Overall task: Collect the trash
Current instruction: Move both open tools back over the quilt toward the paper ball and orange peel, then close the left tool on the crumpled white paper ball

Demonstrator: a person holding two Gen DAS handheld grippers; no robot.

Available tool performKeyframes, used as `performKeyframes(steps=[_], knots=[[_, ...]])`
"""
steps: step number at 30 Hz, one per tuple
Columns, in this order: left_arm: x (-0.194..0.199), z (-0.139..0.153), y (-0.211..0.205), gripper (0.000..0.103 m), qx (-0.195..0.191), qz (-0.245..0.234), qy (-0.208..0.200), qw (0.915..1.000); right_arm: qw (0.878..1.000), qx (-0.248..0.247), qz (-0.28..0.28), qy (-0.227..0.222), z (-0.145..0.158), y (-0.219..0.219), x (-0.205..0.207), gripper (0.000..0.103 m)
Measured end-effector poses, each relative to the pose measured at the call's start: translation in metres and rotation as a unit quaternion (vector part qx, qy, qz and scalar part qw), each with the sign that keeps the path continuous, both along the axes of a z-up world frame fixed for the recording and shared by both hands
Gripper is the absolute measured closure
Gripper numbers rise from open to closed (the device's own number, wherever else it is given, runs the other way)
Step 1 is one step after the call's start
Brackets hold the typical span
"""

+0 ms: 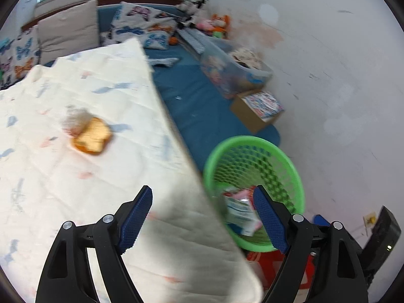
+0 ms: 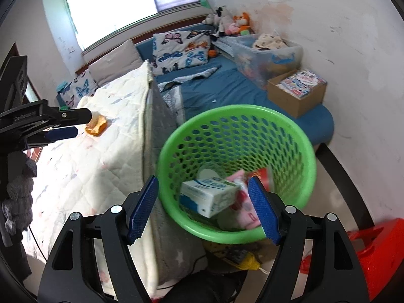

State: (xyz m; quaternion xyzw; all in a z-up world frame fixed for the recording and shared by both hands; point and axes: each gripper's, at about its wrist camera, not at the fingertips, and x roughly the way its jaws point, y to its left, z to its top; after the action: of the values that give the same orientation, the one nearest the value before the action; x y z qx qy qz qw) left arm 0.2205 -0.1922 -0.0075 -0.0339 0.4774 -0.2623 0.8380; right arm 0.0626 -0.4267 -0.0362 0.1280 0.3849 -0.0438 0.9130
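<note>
Two released grippers, left gripper (image 1: 202,217) and right gripper (image 2: 203,208), hold nothing.
Blurred orange wrapper (image 1: 92,136) lies on the quilt (image 1: 75,189); green basket (image 2: 298,139) hides its litter.

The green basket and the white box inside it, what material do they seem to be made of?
Green basket: probably moulded plastic, glossy, with regular holes through its wall. White box: likely thin printed cardboard, matte, with sharp folded edges and blue print. The picture is slightly blurred, so I cannot be sure.

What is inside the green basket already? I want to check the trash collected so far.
In the green basket: a white-and-blue carton, a pink wrapper and a red packet. Whatever lies beneath them is covered.
</note>
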Motion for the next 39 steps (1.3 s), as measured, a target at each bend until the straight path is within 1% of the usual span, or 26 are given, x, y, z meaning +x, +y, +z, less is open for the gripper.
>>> performKeyframes(steps=[4,9,14,17,23,26,30,33,34,35,36,37,39], knots=[[0.019,0.001,0.031,0.024,0.021,0.04,-0.015,0.9989,1.0,-0.002,0.023,0.0,0.004,0.017,0.013,0.029],[0.055,-0.001,0.07,0.024,0.05,0.102,-0.027,0.9931,0.999,-0.003,0.051,-0.001,0.007,0.036,0.031,0.029],[0.089,-0.006,0.096,0.024,0.072,0.137,-0.026,0.9876,0.997,0.002,0.078,0.0,0.011,0.057,0.051,0.029],[0.107,-0.016,0.104,0.024,0.082,0.144,-0.017,0.986,0.996,-0.001,0.094,0.002,0.01,0.071,0.064,0.029],[0.131,-0.037,0.104,0.024,0.085,0.142,0.001,0.9862,0.993,-0.004,0.116,0.009,0.007,0.095,0.087,0.029],[0.141,-0.045,0.104,0.024,0.082,0.144,0.003,0.9861,0.992,-0.005,0.124,0.014,0.004,0.103,0.095,0.029],[0.153,-0.054,0.106,0.024,0.067,0.145,0.015,0.987,0.991,-0.002,0.135,0.023,-0.001,0.113,0.11,0.029],[0.158,-0.06,0.107,0.033,0.058,0.144,0.021,0.9877,0.989,-0.001,0.143,0.027,-0.002,0.121,0.121,0.029],[0.158,-0.061,0.108,0.039,0.054,0.143,0.022,0.988,0.989,0.001,0.146,0.027,-0.002,0.124,0.123,0.029],[0.159,-0.063,0.109,0.043,0.048,0.141,0.024,0.9886,0.988,0.003,0.149,0.028,-0.002,0.127,0.126,0.029],[0.159,-0.064,0.11,0.052,0.041,0.137,0.026,0.9894,0.988,0.004,0.152,0.028,-0.002,0.129,0.128,0.029],[0.158,-0.064,0.111,0.058,0.031,0.131,0.026,0.9906,0.987,0.004,0.157,0.029,-0.001,0.134,0.133,0.029],[0.154,-0.061,0.113,0.06,0.028,0.129,0.018,0.991,0.986,0.001,0.164,0.029,-0.001,0.14,0.138,0.029]])
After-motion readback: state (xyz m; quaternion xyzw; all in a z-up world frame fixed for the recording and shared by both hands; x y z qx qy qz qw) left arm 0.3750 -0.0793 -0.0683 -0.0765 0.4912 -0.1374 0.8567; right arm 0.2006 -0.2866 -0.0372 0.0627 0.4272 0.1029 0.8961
